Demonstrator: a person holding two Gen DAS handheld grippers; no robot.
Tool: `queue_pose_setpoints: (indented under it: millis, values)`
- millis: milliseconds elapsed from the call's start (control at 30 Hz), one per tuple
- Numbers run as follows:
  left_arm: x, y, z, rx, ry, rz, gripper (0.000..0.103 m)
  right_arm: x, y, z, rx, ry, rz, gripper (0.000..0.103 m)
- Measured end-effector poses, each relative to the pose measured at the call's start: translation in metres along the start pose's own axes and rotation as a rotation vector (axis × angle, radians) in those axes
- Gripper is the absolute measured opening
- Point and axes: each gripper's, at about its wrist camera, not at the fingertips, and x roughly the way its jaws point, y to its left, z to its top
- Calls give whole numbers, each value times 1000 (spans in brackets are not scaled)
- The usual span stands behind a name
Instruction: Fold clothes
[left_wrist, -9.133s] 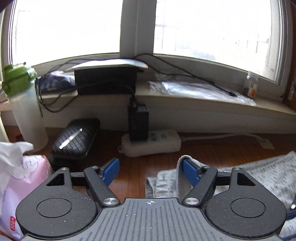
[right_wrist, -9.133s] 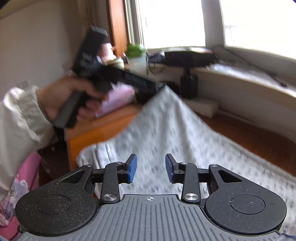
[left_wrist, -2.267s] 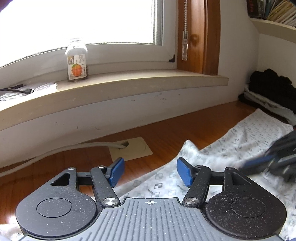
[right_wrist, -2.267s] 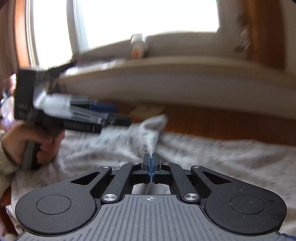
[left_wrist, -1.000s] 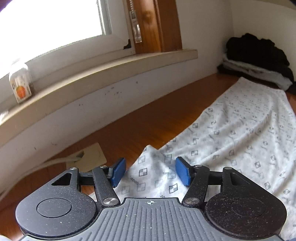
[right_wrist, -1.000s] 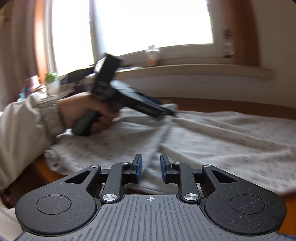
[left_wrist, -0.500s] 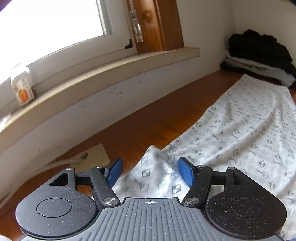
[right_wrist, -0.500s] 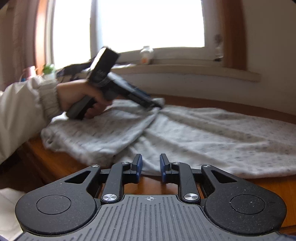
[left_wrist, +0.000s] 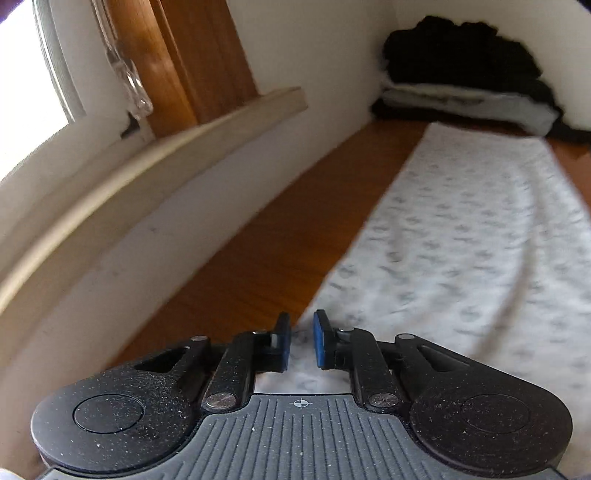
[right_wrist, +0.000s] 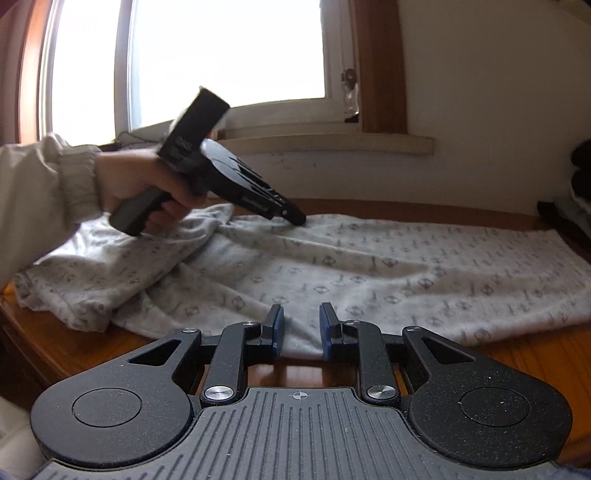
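Your cloth (right_wrist: 369, 273) is a soft, pale grey knit printed with small dark diamonds and keys. It lies spread along the wooden desk (right_wrist: 517, 354), flat toward the right end and rumpled into loose folds at the left. The desk is glossy, reddish-brown wood with a rounded left corner.

Your left gripper (left_wrist: 300, 341) is black, grainy plastic with blue pads (left_wrist: 318, 339). Its jaws are closing, with a narrow gap between the pads, and the far edge of the cloth (left_wrist: 461, 258) runs up between them. From the right wrist view its tip (right_wrist: 295, 218) rests on that far edge, your left hand (right_wrist: 147, 184) wrapped round the handle below a cream sleeve (right_wrist: 40, 195). Whether the pads pinch any fabric you cannot tell; the left wrist view is smeared by motion blur.

Your right gripper (right_wrist: 298, 328) has its jaws a little apart, released, with the near hem of the cloth lying between the pads but not pressed.

Folded dark and grey clothes (left_wrist: 469, 85) sit stacked at the desk's far right end, cut off in the right wrist view. The window (right_wrist: 221, 55) is blown out white above a beige sill (right_wrist: 325, 142).
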Motion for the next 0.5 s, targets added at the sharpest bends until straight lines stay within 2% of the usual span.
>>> queue_pose_setpoints:
  millis: [233, 267, 300, 367, 433, 500]
  values:
    - [8, 1, 10, 0, 31, 33, 14, -9, -4, -5, 18, -30, 17, 22]
    - [7, 1, 13, -8, 24, 26, 14, -10, -8, -4, 32, -27, 25, 22]
    - [4, 0, 17, -19, 9, 16, 19, -11, -15, -2, 53, -28, 19, 23]
    - [-1, -1, 24, -41, -21, -5, 29, -17, -36, 1, 99, -40, -36, 26]
    - [-5, -7, 32, -65, -58, -63, 30, -22, -61, 4, 140, -51, -105, 28]
    - [-3, -19, 42, -64, -73, -121, 30, -22, -82, 10, 127, -56, -150, 28]
